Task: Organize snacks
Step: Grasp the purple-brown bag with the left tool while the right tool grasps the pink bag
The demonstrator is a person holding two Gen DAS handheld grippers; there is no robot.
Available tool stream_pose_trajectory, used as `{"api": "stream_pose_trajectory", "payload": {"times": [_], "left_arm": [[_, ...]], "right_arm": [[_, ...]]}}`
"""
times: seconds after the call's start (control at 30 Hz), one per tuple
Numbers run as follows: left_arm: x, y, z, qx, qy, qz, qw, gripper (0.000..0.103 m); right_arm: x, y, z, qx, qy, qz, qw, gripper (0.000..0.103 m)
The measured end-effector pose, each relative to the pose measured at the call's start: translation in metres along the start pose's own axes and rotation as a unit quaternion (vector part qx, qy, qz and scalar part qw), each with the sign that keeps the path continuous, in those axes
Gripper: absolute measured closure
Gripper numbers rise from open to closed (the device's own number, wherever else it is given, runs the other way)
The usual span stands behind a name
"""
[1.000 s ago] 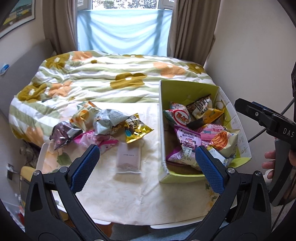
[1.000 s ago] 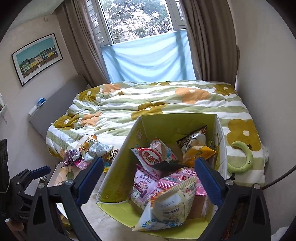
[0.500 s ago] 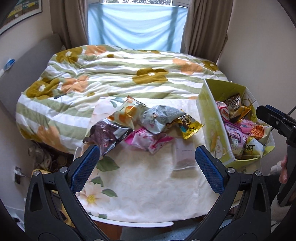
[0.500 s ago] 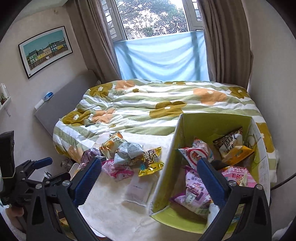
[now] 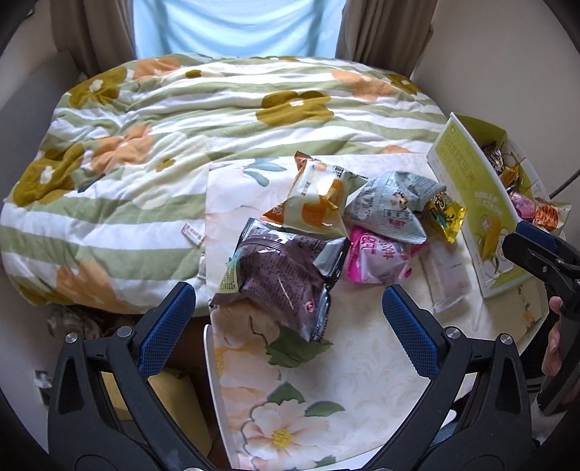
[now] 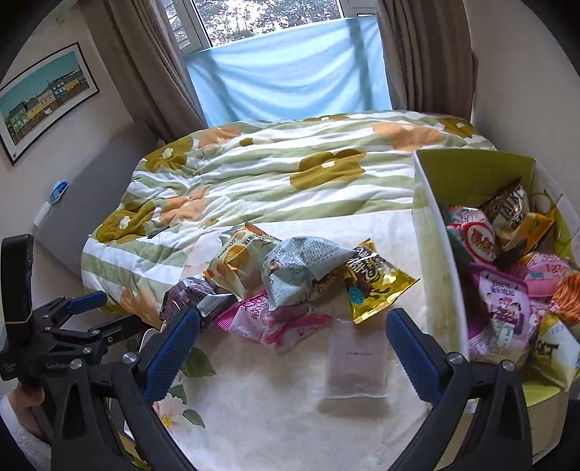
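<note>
Loose snack packets lie on the flowered tablecloth: a dark purple bag, an orange-and-green bag, a grey-blue bag, a pink packet, a yellow packet and a pale flat sachet. A green box at the right holds several snacks. My left gripper is open just before the purple bag. My right gripper is open above the pink packet and sachet.
A bed with a green striped, flowered quilt lies behind the small table. The table's front-left edge drops off toward the floor. Curtains and a window are at the back, a wall at the right.
Both grippers have swung left, from the box toward the loose packets. My left gripper has moved closer to the purple bag. Both stay open and empty.
</note>
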State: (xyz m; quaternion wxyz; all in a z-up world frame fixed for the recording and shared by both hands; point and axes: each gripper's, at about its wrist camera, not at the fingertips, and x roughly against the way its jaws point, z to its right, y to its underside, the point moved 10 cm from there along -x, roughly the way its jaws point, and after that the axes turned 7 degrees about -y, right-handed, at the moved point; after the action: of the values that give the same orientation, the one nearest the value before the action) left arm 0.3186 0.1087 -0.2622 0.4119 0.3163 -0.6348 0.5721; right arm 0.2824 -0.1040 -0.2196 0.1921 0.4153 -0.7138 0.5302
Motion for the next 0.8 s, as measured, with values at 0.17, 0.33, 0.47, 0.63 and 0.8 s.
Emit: {"api": "stream_pose_trajectory", "payload": {"times": [0.17, 0.33, 0.47, 0.63, 0.8], "left_arm": [[-0.050, -0.005, -0.010, -0.023, 0.033, -0.033, 0.9986, 0.001], [-0.090, -0.008, -0.009, -0.046, 0.055, -0.053, 0.9960, 0.001], [-0.111, -0.002, -0.003, -0.065, 0.069, -0.074, 0.9928, 0.001], [-0.123, 0.008, 0.006, -0.076, 0.091, -0.085, 0.9893, 0.001], [-0.123, 0.007, 0.007, -0.078, 0.097, -0.083, 0.9888, 0.001]], "right_arm": [[-0.036, 0.013, -0.006, -0.020, 0.016, -0.018, 0.999, 0.000], [-0.065, 0.022, -0.006, -0.024, 0.022, -0.032, 0.999, 0.000], [-0.084, 0.025, -0.007, 0.004, 0.020, -0.048, 0.999, 0.000], [-0.105, 0.031, -0.004, 0.068, 0.014, -0.073, 0.995, 0.000], [-0.122, 0.037, -0.004, 0.129, -0.007, -0.101, 0.986, 0.000]]}}
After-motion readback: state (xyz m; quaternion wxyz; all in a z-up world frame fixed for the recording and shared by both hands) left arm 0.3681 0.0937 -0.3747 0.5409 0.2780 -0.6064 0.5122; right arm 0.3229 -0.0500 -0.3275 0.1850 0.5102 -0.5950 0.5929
